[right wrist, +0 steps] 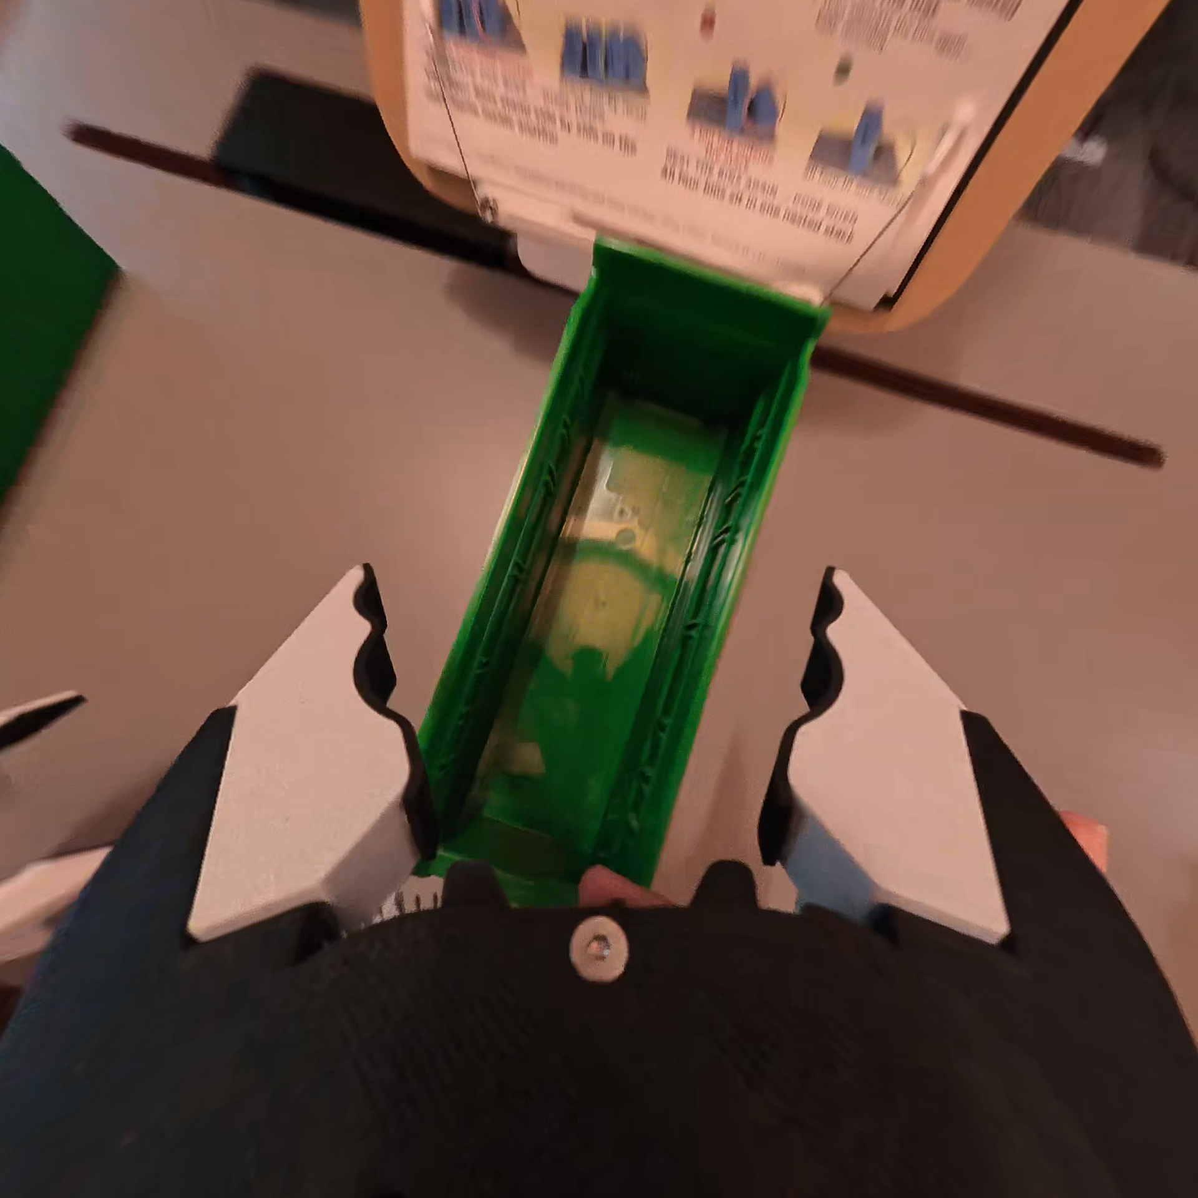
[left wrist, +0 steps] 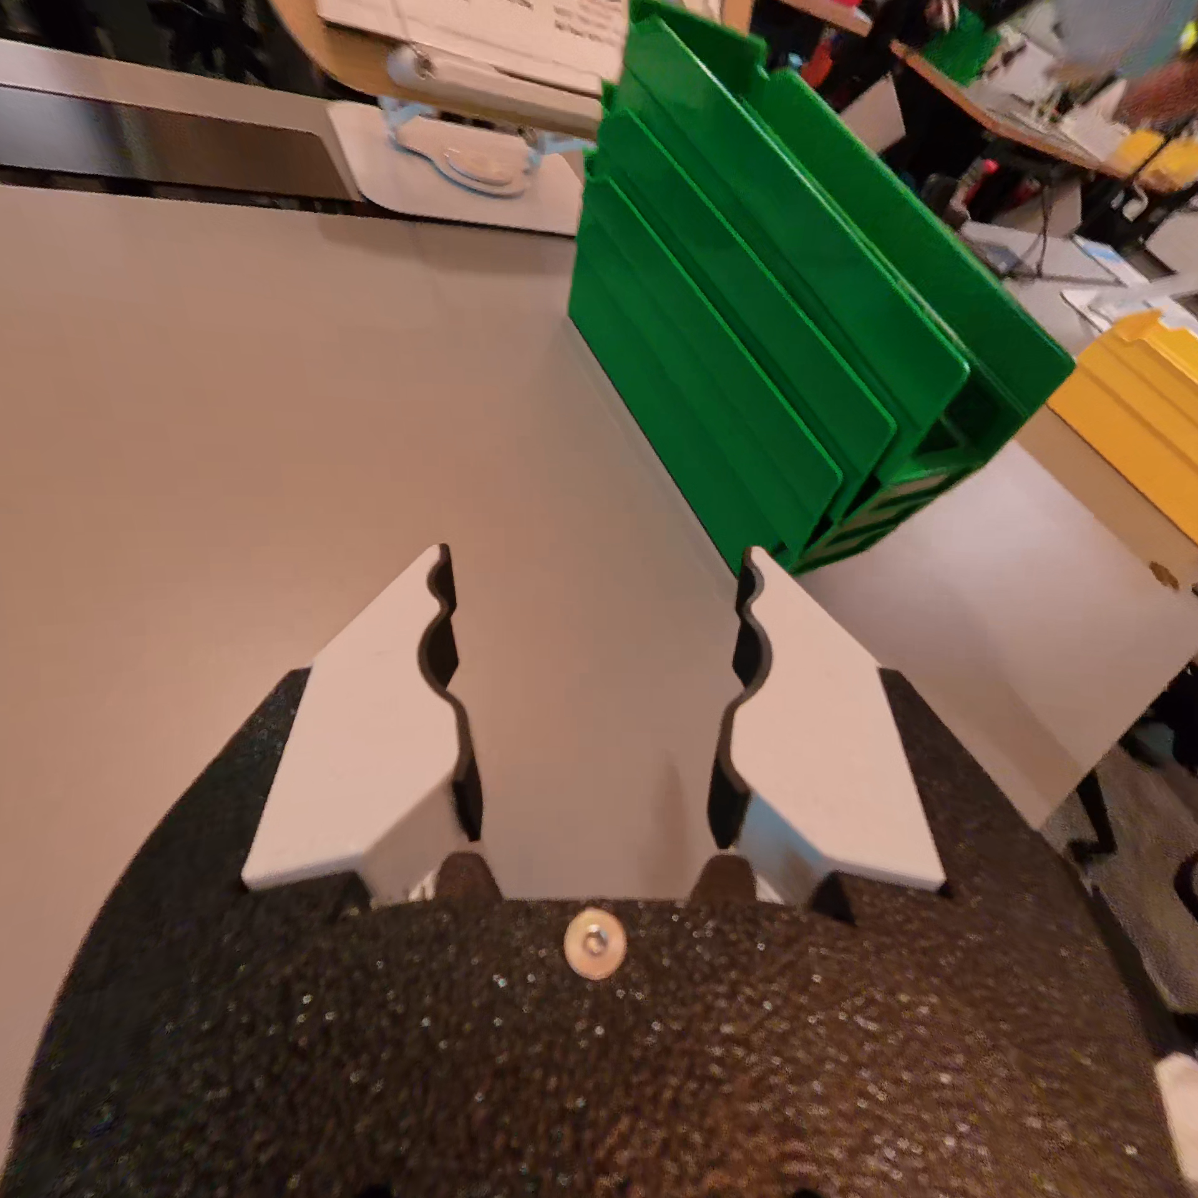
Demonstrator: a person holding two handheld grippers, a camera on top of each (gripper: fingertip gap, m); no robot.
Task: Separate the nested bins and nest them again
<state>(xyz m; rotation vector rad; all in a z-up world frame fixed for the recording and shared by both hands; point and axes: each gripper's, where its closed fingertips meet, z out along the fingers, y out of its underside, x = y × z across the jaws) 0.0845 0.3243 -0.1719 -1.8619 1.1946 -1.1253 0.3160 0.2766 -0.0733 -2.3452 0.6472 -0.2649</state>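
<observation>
Right wrist view: a single green bin (right wrist: 622,583) sits on the grey surface (right wrist: 259,454), open top facing the camera, lying lengthwise between the fingers of the right gripper (right wrist: 599,577). Its near end is down at the finger bases. The left-hand finger (right wrist: 311,745) touches, or nearly touches, the bin's near left corner; the other finger is apart from the bin's right wall, with bare surface showing between. Fingers spread wide, pinching nothing. The bin's far end reaches the edge of a printed sheet on a tan board (right wrist: 648,129). The frame is motion-blurred and the bin floor is glossy with reflections, so it is hard to make out. The near end is cut off by the gripper body.

Left wrist view: a nested stack of green bins (left wrist: 778,311) stands on the surface (left wrist: 259,389), ahead and to the right of the left gripper (left wrist: 593,564). Its near lower corner lies just beyond the right-hand fingertip; I cannot tell whether they touch. Fingers spread, only bare surface between them. A yellow bin stack (left wrist: 1141,415) at the right edge is cut off. The background is cluttered and blurred.
</observation>
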